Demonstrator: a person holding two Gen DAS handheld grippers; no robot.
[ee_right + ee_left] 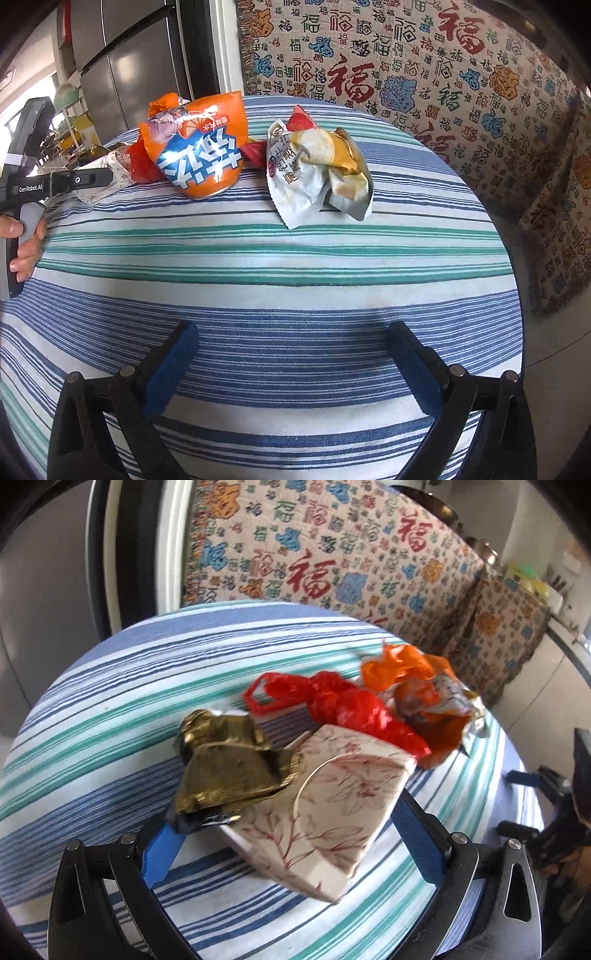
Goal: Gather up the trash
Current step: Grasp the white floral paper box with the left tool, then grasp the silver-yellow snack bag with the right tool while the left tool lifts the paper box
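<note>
In the left wrist view we saw the left gripper (pixel 295 812) tilted over the striped tablecloth (pixel 110 709), its blue-padded fingers (pixel 162 849) spread wide apart; a white carton with a red floral print (pixel 325 812) sat between them, but whether the pads actually pressed it we could not tell; a crumpled gold wrapper (pixel 229 771) lay against the tip of the left finger, touching the carton's near-left side; farther off, a knotted red plastic bag (pixel 343 705) rested on the carton's far edge, with an orange snack bag (pixel 424 694) just beyond it to the right; at the right edge we saw part of the other handheld tool, blurred.

In the right wrist view the right gripper (pixel 291 365) hovered low over the cloth (pixel 280 258), fingers well apart and holding nothing; at the far side of the table the orange snack bag (pixel 199 151) stood left of a crumpled white and yellow wrapper (pixel 317 173), near each other; at the far left a hand (pixel 26 243) was wrapped around the handle of the left gripper (pixel 59 184), held level, its front reaching toward the floral carton (pixel 107 173); a patterned blanket (pixel 424 74) hung behind.
</note>
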